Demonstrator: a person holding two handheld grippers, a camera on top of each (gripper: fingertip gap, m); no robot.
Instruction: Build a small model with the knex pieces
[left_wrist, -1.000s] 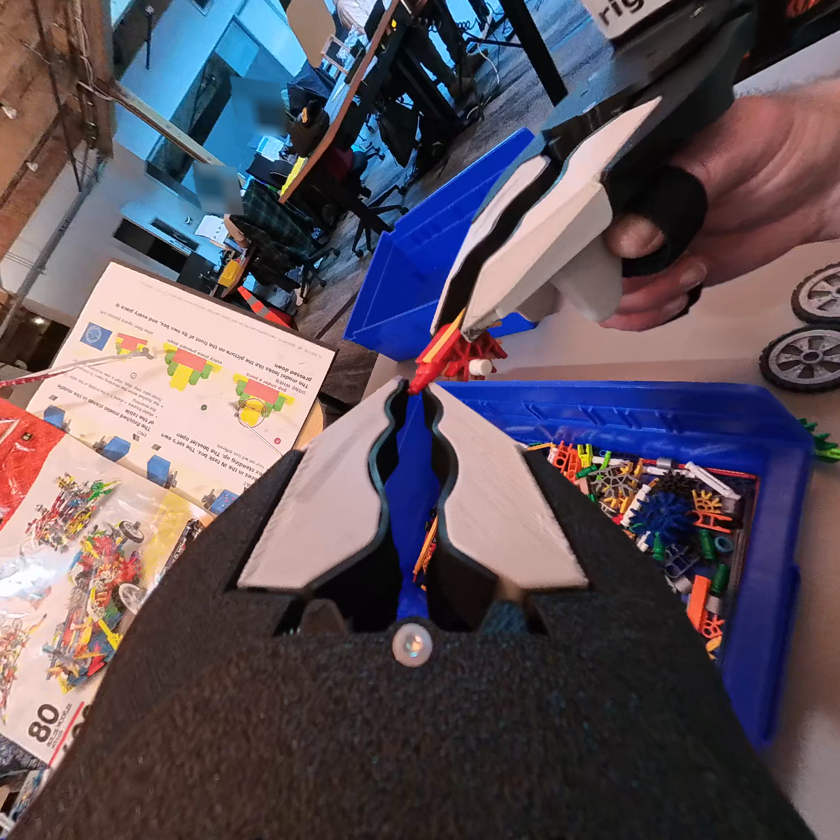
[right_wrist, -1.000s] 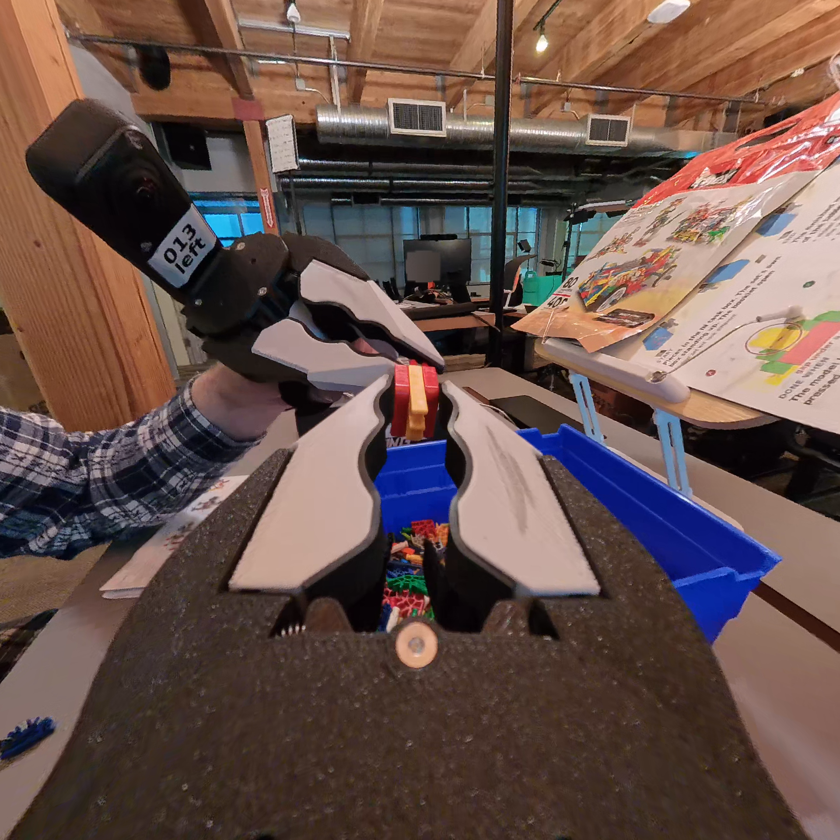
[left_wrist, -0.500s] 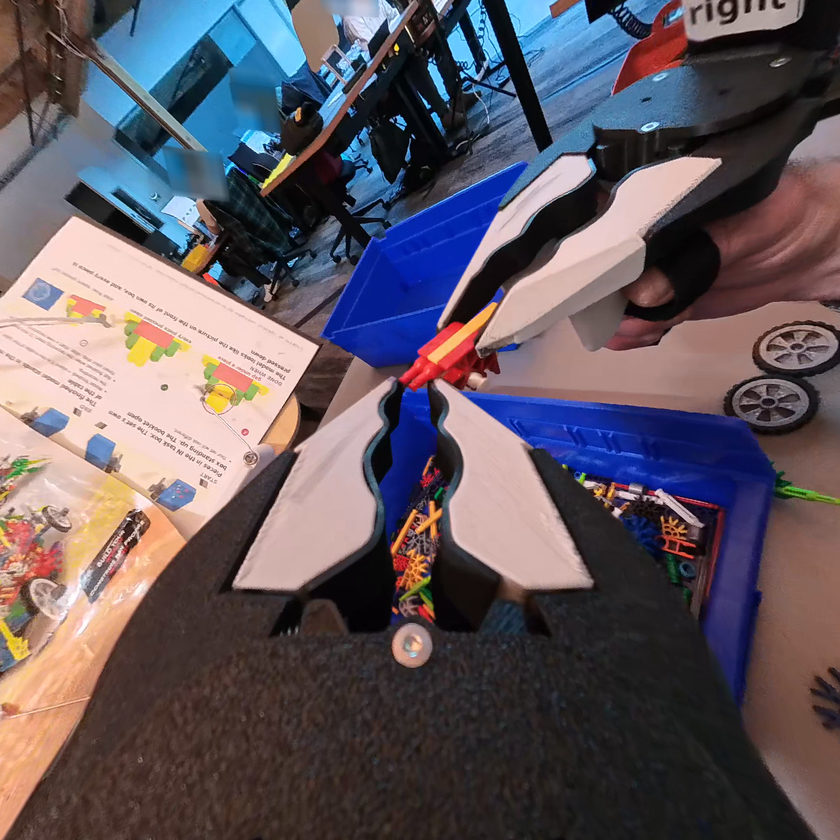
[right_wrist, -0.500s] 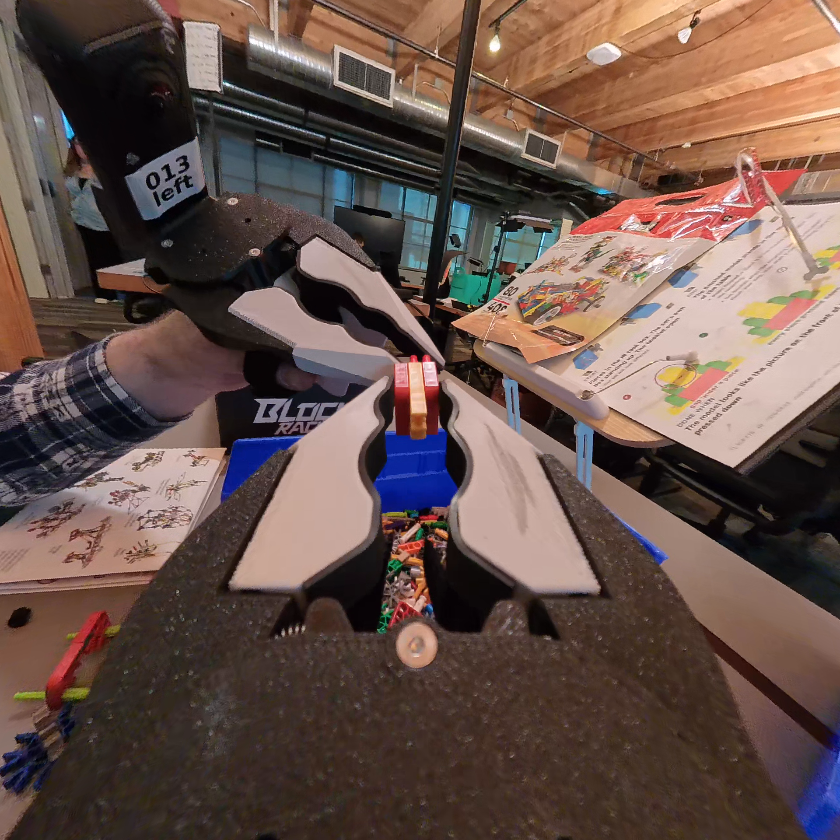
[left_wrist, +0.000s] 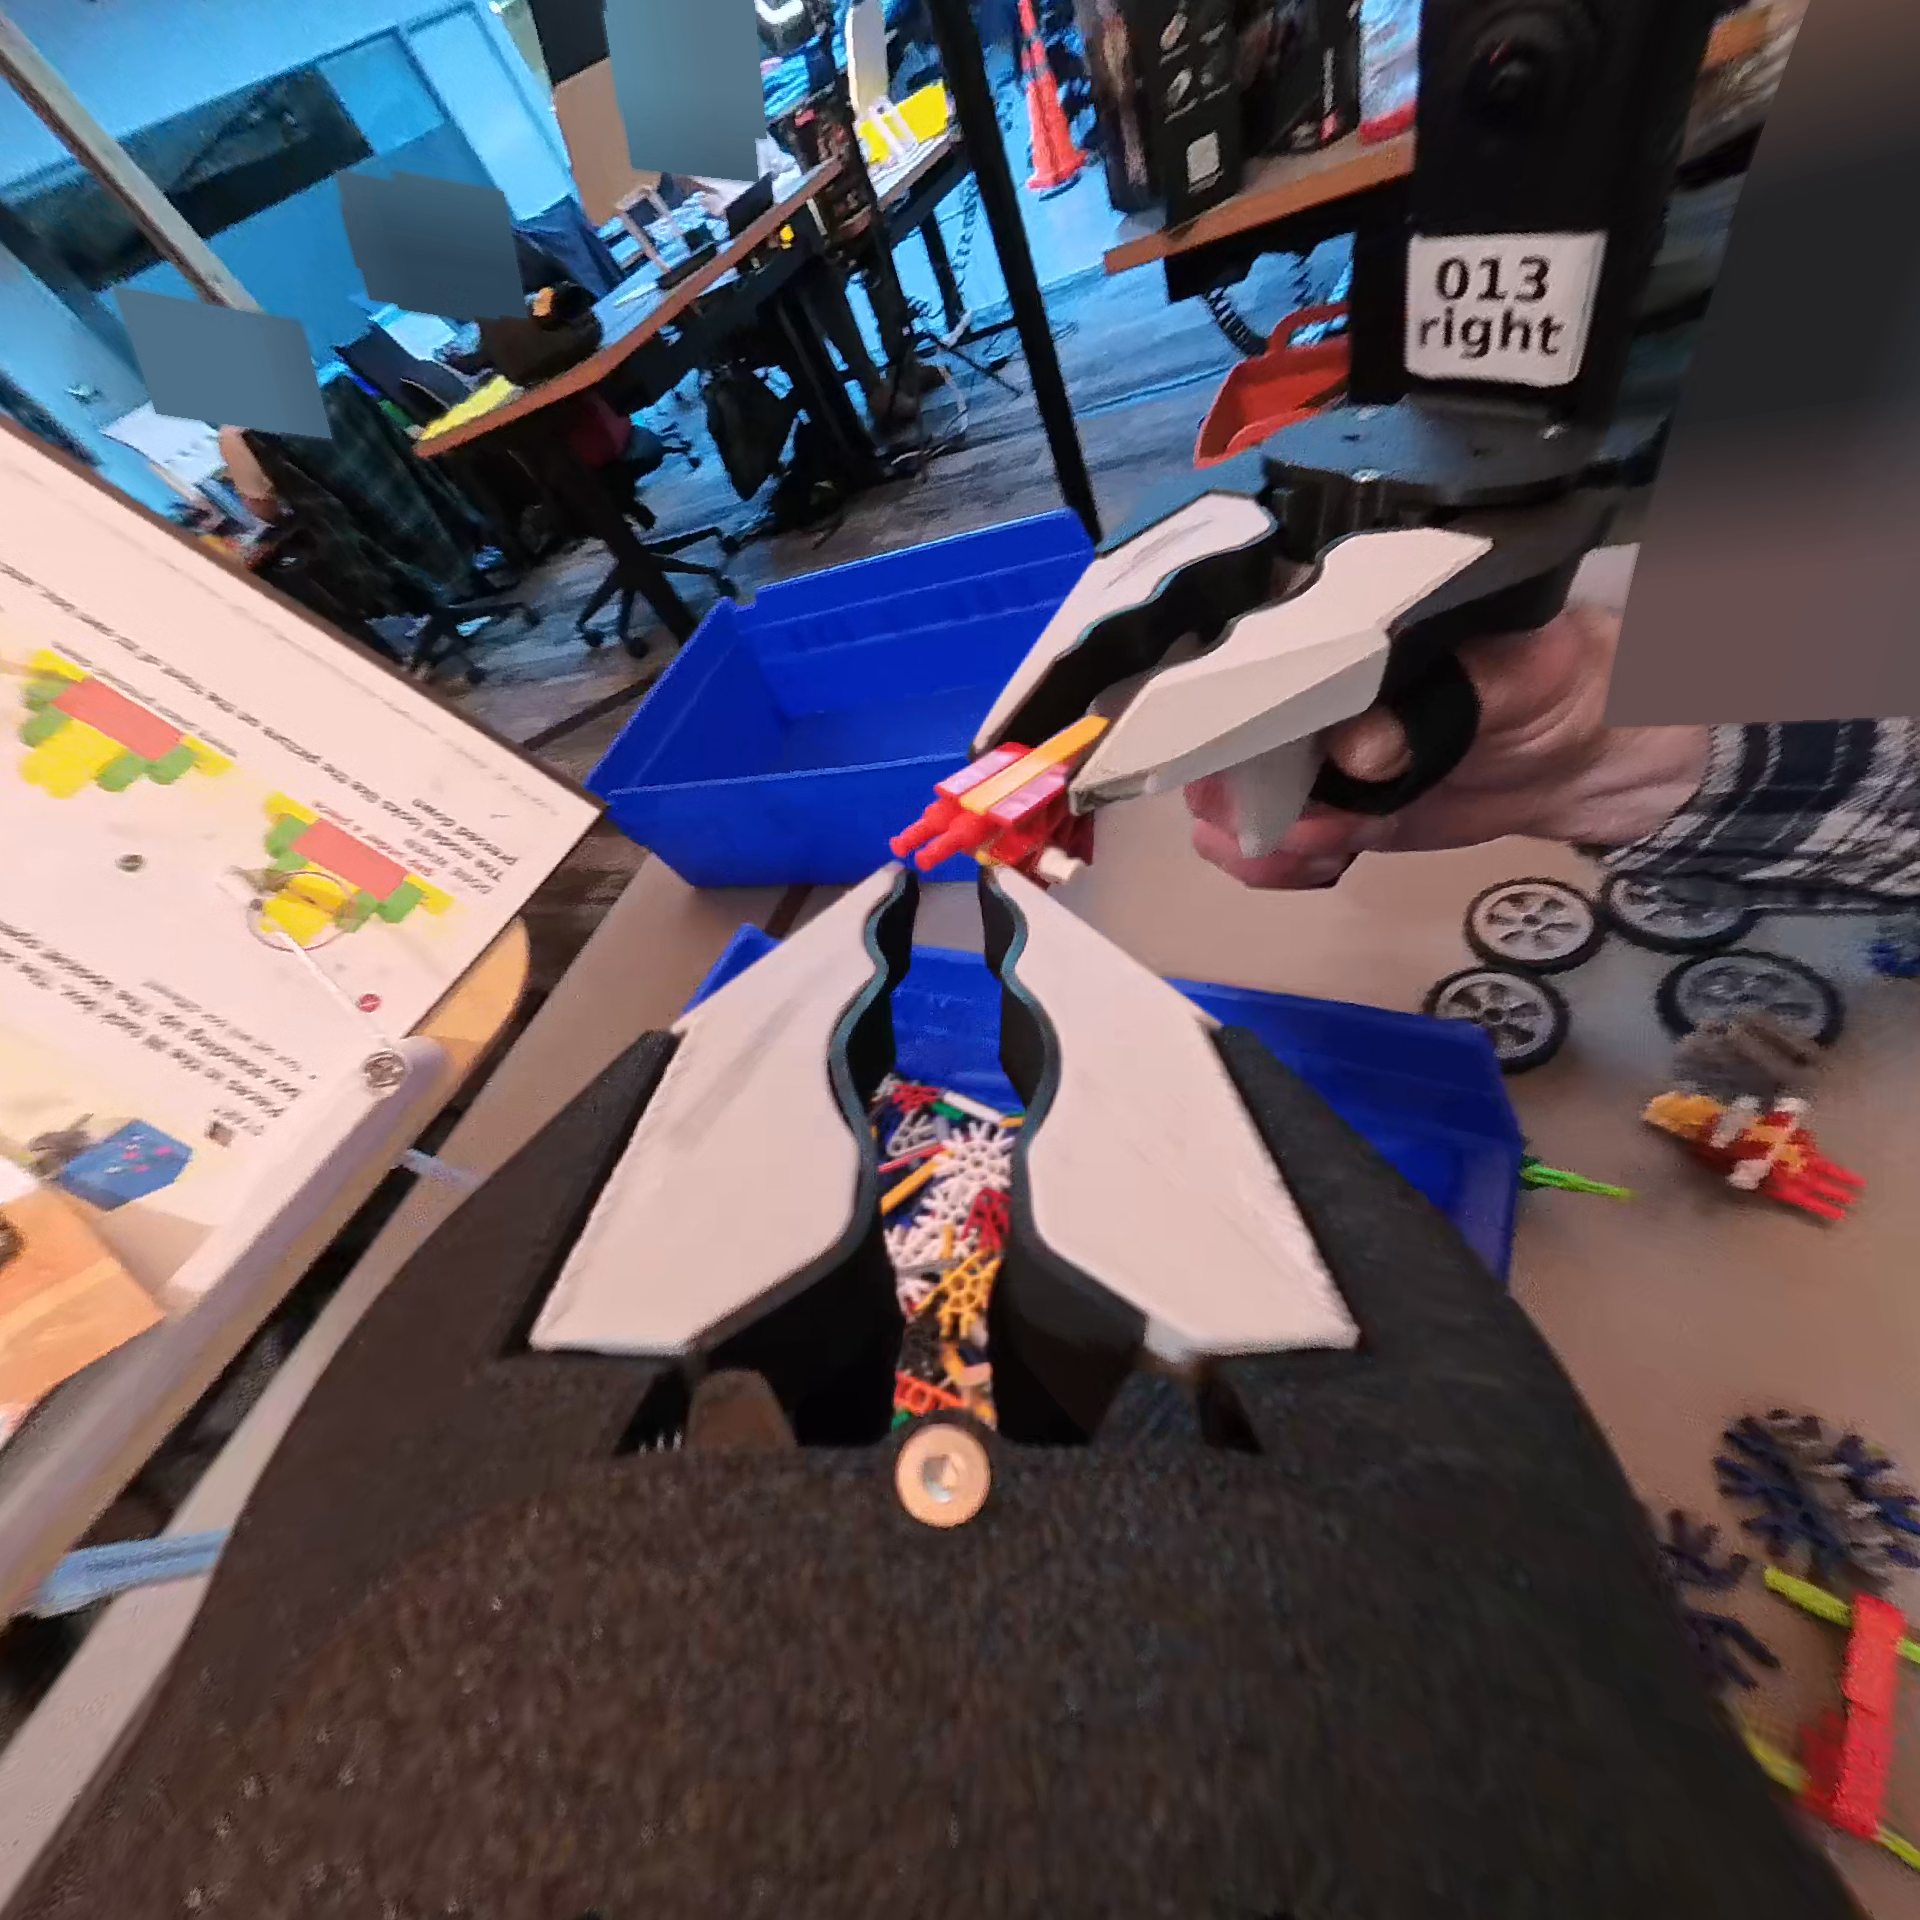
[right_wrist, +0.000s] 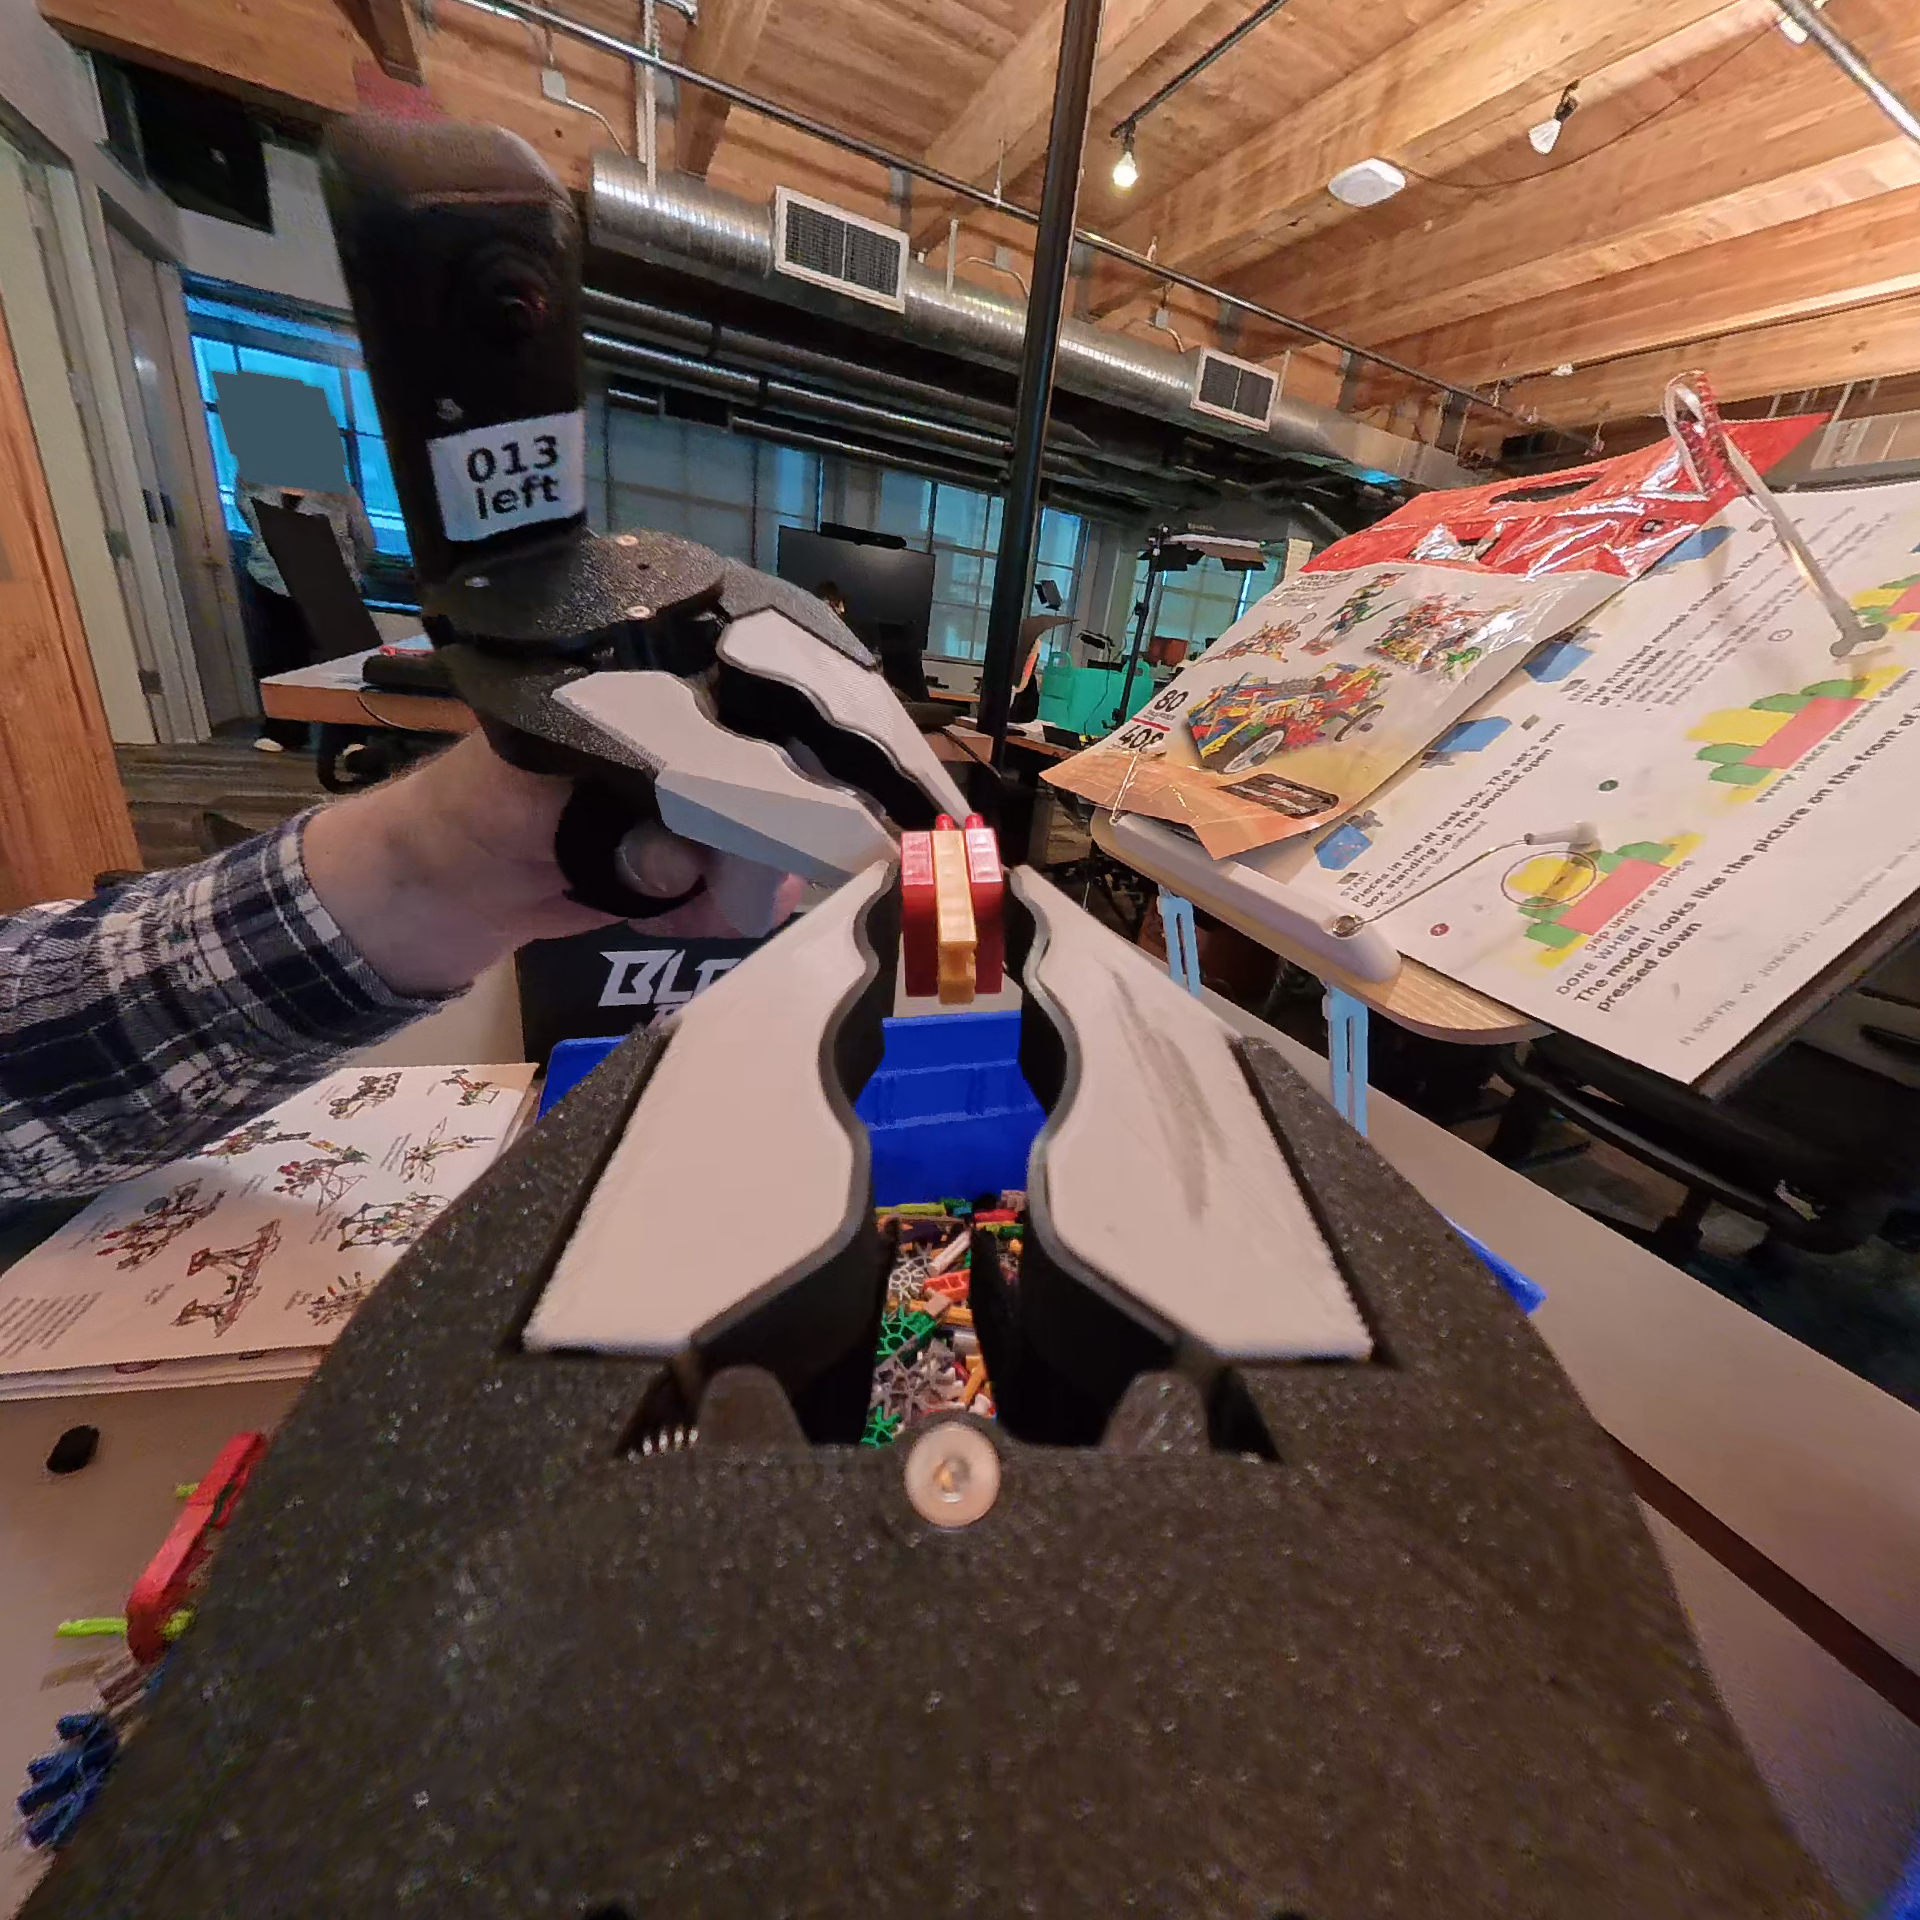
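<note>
My right gripper (right_wrist: 951, 883) is shut on a small stack of red and yellow building pieces (right_wrist: 951, 914) and holds it in the air above a blue bin (right_wrist: 935, 1091) full of mixed pieces. In the left wrist view the right gripper (left_wrist: 1039, 769) comes in from the right with the stack (left_wrist: 997, 800), whose red pegs point left. My left gripper (left_wrist: 940, 883) is narrowly open and empty, its tips just below those pegs. It also shows in the right wrist view (right_wrist: 935, 836), right behind the stack. The bin (left_wrist: 1351, 1049) lies under both grippers.
A second, empty blue bin (left_wrist: 831, 707) stands behind. Several black wheels (left_wrist: 1527, 925), a small red and yellow assembly (left_wrist: 1756, 1143) and loose blue, green and red pieces (left_wrist: 1818, 1496) lie on the table. An instruction sheet on a stand (left_wrist: 208, 831) is at the left, a booklet (right_wrist: 260, 1195) beside the bin. My left and right fingertips are right by each other.
My left gripper has let go of the stack's red end, opened a little and drawn back. Both grippers have levelled out. The right gripper still holds the stack.
</note>
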